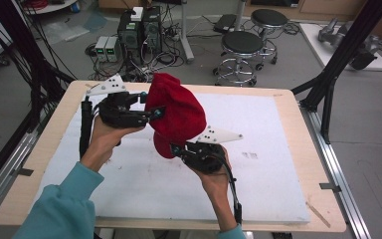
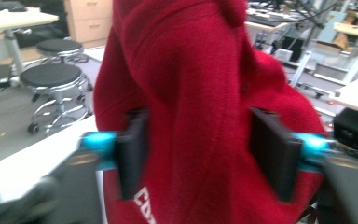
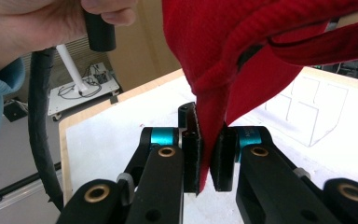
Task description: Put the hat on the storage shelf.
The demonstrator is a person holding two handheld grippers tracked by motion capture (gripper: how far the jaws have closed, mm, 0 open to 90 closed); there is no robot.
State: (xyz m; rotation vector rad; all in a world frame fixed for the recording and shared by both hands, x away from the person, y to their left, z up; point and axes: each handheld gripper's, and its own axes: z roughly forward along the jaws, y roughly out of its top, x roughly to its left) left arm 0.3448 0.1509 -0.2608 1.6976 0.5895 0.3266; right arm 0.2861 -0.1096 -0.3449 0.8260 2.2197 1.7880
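Note:
A red knit hat (image 1: 176, 112) hangs in the air over the white board (image 1: 278, 164), held between both grippers. My left gripper (image 1: 154, 107) reaches it from the left. In the left gripper view its jaws stand wide apart (image 2: 203, 156), and the hat (image 2: 196, 93) bulges between and around them without being pinched. White lettering shows near the hat's lower edge. My right gripper (image 1: 176, 148) sits under the hat. In the right gripper view it (image 3: 207, 144) is shut on a fold of the hat's rim (image 3: 242, 46).
The board lies on a wooden table (image 1: 298, 107). Behind the table are two round stools (image 1: 241, 45), computer boxes (image 1: 139, 30) with cables, and a black frame post (image 1: 338, 64) at the right. The person's left hand (image 3: 37, 28) is in the right gripper view.

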